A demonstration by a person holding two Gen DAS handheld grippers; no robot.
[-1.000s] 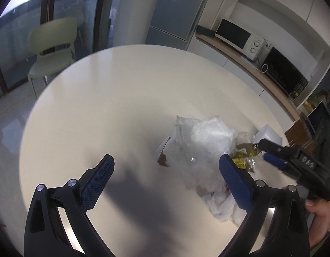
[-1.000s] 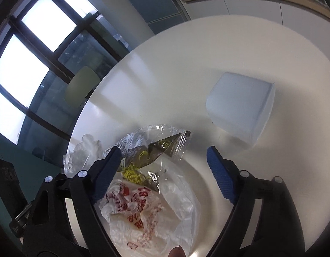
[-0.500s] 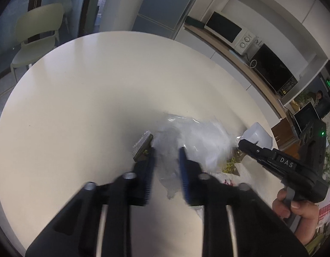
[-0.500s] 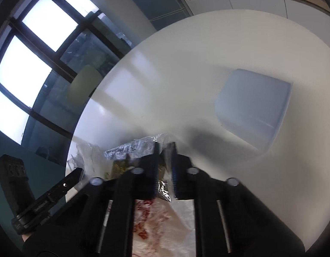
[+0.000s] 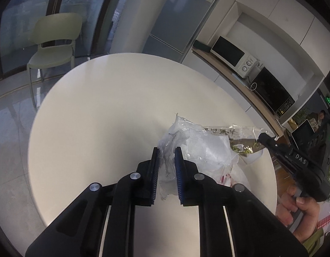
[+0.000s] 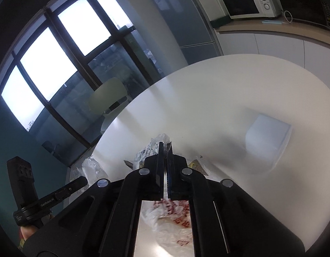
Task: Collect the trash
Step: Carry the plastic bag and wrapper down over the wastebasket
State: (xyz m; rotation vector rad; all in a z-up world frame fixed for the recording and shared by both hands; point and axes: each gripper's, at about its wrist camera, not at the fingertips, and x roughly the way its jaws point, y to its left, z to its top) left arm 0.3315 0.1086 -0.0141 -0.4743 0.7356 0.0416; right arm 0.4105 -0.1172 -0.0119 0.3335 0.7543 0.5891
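Left wrist view: left claw (image 5: 166, 167) pinched narrow on clear plastic bag (image 5: 199, 147), jaws just closing around its crumpled edge at 12 o'clock.
Right wrist view: right claw (image 6: 165, 158) clamped nearly flat on printed wrapper (image 6: 153, 150).
Trash location: heaped on tabletop (image 5: 113, 111), toward 3 o'clock edge; red-printed bag (image 6: 175, 214) loose beneath right claw.
Tear risk: thin film likely splits if claws pull apart.
Spill risk: unheld pieces likely drop off rim during lift.
Bystander: white box (image 6: 270, 137) near, apart.

left gripper (image 5: 166, 156) has just closed, pinching clear plastic bag (image 5: 199, 147) above table (image 5: 104, 111).
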